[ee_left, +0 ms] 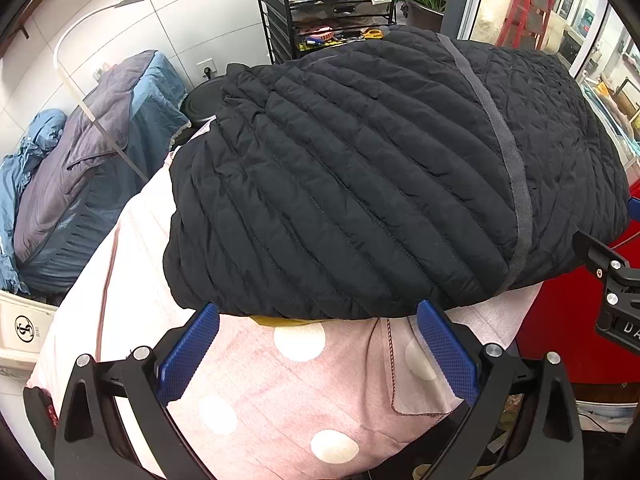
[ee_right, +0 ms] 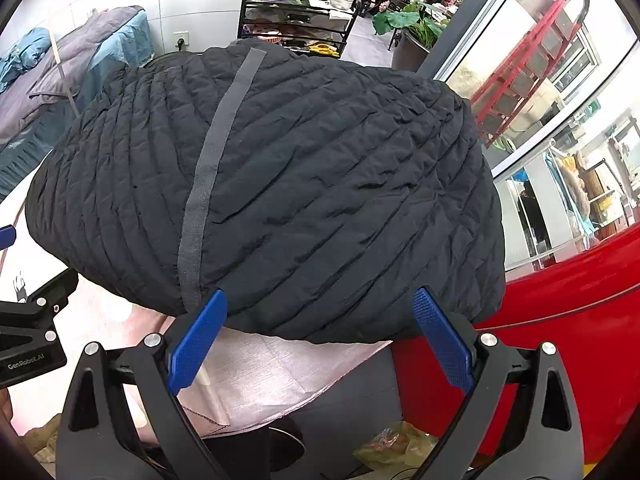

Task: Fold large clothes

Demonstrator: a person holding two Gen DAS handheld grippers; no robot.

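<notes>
left gripper (ee_left: pixel 318 354) and right gripper (ee_right: pixel 320 340), both spread wide and empty, face the black quilted jacket (ee_left: pixel 360 168) — slick padding may slip a shallow pinch.

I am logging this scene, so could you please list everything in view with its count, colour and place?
quilted jacket: one, black with a grey strip, folded on the cloth
cloth: one, pink with white dots, under the jacket
yellow item: one, peeking from under the jacket's near edge
bedding: a heap, blue and grey, far left
rack: one, black, behind, bottles on top
plant: one, green, by the window
ladder: one, red, outside
left tool: open, near edge
right tool: open, near edge
</notes>
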